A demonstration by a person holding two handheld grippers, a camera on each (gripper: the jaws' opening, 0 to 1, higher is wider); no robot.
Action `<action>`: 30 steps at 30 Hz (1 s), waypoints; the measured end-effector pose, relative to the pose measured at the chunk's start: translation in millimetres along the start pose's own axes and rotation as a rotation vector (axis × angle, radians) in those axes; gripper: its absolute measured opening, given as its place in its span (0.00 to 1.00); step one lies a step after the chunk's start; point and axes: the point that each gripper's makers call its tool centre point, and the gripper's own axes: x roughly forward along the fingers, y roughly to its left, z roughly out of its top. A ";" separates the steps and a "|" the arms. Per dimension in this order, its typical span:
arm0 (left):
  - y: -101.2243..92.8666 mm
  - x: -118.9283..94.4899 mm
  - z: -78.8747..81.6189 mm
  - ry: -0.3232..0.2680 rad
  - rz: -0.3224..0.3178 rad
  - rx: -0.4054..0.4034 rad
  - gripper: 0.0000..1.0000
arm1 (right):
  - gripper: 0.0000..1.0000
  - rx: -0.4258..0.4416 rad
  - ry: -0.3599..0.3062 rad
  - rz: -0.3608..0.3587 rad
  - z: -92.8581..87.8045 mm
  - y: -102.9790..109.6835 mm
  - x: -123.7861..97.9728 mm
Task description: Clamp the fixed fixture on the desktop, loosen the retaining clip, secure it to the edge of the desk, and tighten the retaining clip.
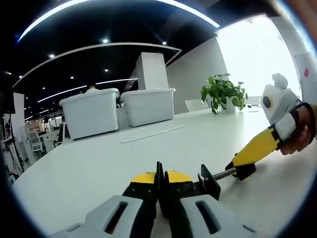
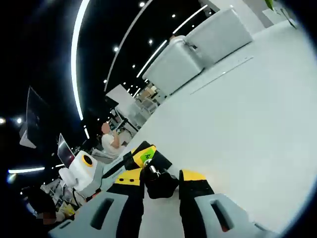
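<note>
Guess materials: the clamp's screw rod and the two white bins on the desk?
Screw rod: looks like bare metal, grey with a dull sheen, ending in a black knob. White bins: likely moulded plastic, smooth, matte to slightly glossy, with lidded rims; the pictures can't confirm it.

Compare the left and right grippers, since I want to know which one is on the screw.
The left gripper pinches the body of the black metal clamp fixture, jaws nearly together; the right gripper holds its black screw knob, jaws wider apart. Both are yellow-tipped and shut on it.

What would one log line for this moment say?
left gripper: shut on clamp body | right gripper: around clamp screw knob | white table: under both
</note>
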 end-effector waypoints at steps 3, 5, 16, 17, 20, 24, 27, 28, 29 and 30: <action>0.5 0.8 -0.4 0.000 0.001 -0.001 0.06 | 0.26 -0.036 0.010 0.002 -4.3 4.6 -2.4; -0.3 0.5 0.0 -0.001 0.001 0.001 0.06 | 0.26 -0.073 0.005 -0.003 -7.5 8.6 -3.0; -1.0 0.1 -0.1 -0.002 0.003 0.003 0.06 | 0.23 -0.427 -0.034 -0.008 -2.4 14.6 -2.0; -1.3 0.8 -0.2 -0.002 0.001 0.002 0.06 | 0.23 -0.508 -0.035 -0.019 -3.0 16.9 -2.2; -0.9 2.3 -0.4 -0.001 0.001 0.002 0.06 | 0.23 -0.733 -0.056 -0.034 -2.6 21.8 -1.9; -0.6 1.8 -0.9 -0.003 0.002 0.002 0.06 | 0.23 -1.045 -0.094 -0.066 -2.6 26.8 -2.3; -0.6 2.5 -1.0 -0.003 0.000 0.003 0.06 | 0.23 -1.137 -0.120 -0.082 -1.7 29.9 -3.3; -0.8 2.4 -0.8 -0.003 0.001 0.003 0.06 | 0.23 -1.181 -0.130 -0.085 -1.0 29.5 -3.1; -1.1 2.7 -0.7 -0.004 -0.001 0.004 0.06 | 0.23 -1.235 -0.137 -0.091 -1.3 30.6 -3.1; -1.0 2.8 -1.0 -0.003 0.000 0.005 0.06 | 0.23 -1.280 -0.142 -0.115 -2.2 34.0 -9.3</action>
